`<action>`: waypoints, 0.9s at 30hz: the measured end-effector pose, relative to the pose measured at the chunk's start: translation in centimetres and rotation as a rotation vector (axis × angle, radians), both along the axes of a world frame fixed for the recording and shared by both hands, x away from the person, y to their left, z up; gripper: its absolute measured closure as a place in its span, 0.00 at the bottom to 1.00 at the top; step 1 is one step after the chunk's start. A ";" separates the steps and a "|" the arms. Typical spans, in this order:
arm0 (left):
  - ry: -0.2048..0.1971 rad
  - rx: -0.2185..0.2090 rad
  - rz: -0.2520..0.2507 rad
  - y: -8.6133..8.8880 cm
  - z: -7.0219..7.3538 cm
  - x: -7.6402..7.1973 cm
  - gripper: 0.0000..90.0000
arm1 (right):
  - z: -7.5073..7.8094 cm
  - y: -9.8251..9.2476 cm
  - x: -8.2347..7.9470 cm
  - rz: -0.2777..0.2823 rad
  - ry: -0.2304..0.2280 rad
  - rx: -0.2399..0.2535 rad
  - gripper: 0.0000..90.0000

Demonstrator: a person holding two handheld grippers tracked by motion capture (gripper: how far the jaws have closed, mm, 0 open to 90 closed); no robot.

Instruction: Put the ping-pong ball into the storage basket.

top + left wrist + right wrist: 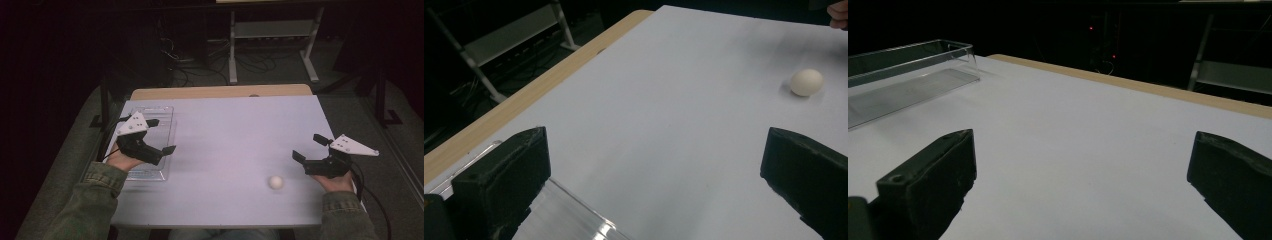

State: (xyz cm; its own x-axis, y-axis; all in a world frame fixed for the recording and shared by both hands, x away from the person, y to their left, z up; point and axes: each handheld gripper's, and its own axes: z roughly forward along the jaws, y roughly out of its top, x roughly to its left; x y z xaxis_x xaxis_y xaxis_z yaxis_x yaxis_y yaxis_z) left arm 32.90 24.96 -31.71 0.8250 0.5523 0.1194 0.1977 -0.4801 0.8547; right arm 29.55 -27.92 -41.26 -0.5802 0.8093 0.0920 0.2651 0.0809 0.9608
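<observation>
Near the worktop's [225,130] front right, an egg [275,182] lies beside the right gripper [311,150], jaws wide; approach gently, squeezing lightly. Left gripper [162,136], jaws wide too, hovers over a clear tray [167,112].

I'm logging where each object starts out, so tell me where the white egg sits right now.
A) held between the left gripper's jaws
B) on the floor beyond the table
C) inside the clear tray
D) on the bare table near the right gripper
D: the white egg lies loose on the table just in front of the open right gripper, far from the clear tray under the left gripper.
</observation>
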 end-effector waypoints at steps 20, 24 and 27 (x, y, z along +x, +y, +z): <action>0.023 0.060 -0.092 -3.1 0.1 0.6 0.00 | 0.0 0.0 0.0 0.004 0.000 0.000 0.00; 0.030 0.074 -0.118 -3.9 -0.1 0.7 0.00 | 0.0 0.0 0.0 0.004 0.001 0.002 0.00; 0.033 0.079 -0.129 -4.6 -0.2 0.8 0.00 | 0.0 0.0 0.0 0.004 0.001 0.003 0.00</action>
State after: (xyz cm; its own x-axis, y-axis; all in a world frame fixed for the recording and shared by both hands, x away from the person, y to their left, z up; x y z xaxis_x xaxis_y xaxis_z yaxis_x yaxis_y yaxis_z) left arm 33.67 20.40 -31.88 0.8929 0.4311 0.1301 0.1569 -0.5688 0.8074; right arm 29.52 -27.95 -41.22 -0.5833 0.8068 0.0945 0.2657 0.0795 0.9608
